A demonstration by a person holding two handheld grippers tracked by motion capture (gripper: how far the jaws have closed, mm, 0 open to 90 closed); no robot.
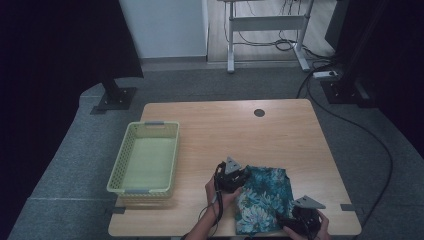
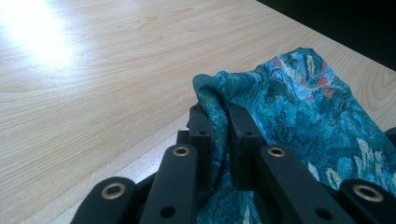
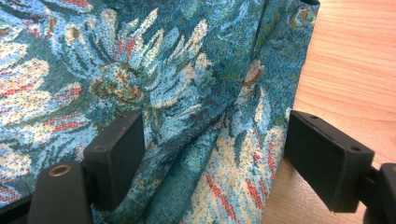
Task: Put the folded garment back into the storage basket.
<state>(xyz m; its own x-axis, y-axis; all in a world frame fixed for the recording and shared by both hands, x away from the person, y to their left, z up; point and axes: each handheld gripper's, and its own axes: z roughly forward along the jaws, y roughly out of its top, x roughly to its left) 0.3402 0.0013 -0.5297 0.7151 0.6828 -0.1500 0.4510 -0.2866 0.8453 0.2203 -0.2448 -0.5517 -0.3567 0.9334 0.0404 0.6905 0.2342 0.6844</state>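
— Where is the cloth [image 1: 262, 199] in the high view?

— In the lower right of the frame, on the desk [image 1: 215, 125], crumpled, teal with a flower print. Its near edge reaches almost to the front edge of the desk. The left gripper [image 1: 239, 176] sits at the cloth's upper left corner, and the right gripper [image 1: 284, 220] at its lower right corner.

— What is the left gripper doing?

— In the left gripper view its jaws are pressed together on a raised fold of the cloth [image 2: 299, 102]; the fabric stands up between them and spreads away to the right of that frame. Bare wood fills the left of that frame.

— And the right one?

— In the right gripper view the right gripper [image 3: 212, 154] has its jaws spread wide. The cloth [image 3: 140, 60] lies between and beyond them, with a thick fold running down the middle of the frame. The left pad rests against the fabric; the right pad stands at the cloth's edge, over bare desk [image 3: 355, 70]. It pinches nothing.

— Anything else on the desk?

— A pale green basket [image 1: 145, 159] at the left of the high view, well apart from the cloth.

— What is hard to make out?

— The high view is dim, and the hands are cut off at the bottom edge. From above, the grey plates cover both grippers' jaws.
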